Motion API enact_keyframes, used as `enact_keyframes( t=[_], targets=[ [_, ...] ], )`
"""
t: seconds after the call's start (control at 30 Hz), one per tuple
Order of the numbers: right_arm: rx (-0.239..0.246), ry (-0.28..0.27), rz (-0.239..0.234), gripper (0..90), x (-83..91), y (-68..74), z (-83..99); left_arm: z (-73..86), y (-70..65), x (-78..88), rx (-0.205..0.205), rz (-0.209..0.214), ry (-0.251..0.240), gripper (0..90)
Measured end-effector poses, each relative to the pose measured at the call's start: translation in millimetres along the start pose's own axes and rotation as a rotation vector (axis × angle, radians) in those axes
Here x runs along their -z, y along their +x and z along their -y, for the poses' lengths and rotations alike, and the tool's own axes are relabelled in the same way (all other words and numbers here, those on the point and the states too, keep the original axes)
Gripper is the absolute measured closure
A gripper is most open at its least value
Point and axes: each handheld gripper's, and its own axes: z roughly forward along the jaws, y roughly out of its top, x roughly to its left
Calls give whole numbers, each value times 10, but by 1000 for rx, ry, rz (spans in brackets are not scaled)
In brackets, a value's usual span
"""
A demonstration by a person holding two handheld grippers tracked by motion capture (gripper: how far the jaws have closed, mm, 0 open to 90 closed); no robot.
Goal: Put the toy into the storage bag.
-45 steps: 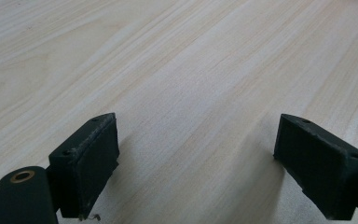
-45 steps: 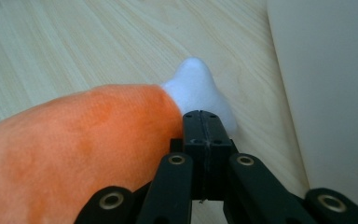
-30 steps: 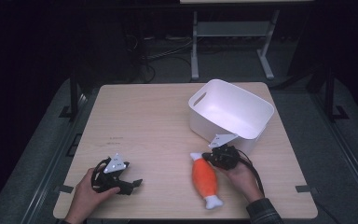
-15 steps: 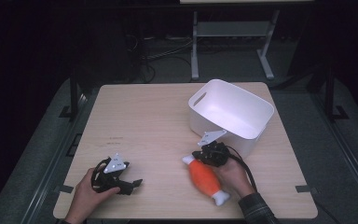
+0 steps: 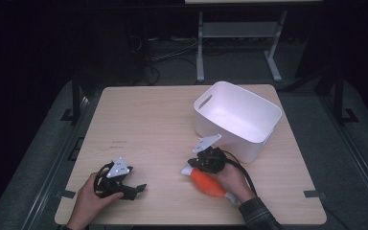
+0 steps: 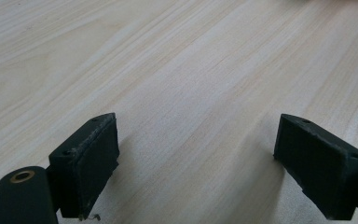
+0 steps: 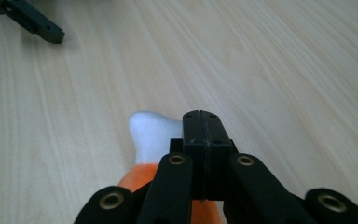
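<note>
The right tongs [image 5: 197, 165] are pressed together over the orange-and-white plush toy [image 5: 210, 184], lying on the desk [image 5: 148, 124] at the white bin's [image 5: 237, 120] seven o'clock. They seem to be nudging it (no pinch shown). Next: open and grasp. The left tongs [image 5: 136, 188] rest spread.

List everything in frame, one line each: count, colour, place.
toy: 1, orange with white ends, near right part of the table, under the right gripper
bin: 1, white, far right part of the table
table: 1, light wood, centre
stand: 1, grey metal, on the floor behind the table
left gripper: 1, black, near left, jaws open on the table
right gripper: 1, black, over the toy's white end, jaws shut together
hands: 2, one on each gripper
</note>
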Motion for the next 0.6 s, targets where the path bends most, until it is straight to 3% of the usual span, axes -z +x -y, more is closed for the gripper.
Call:
enact_keyframes(
  t=[0.27,0.6],
  targets=[
    [-5,-16,2,894,79,7,-10,0,0,-1,0,0,-1,129],
    [-51,-53,6,777,419,-39,94,0,-2,-1,3,1,-2,129]
  ],
)
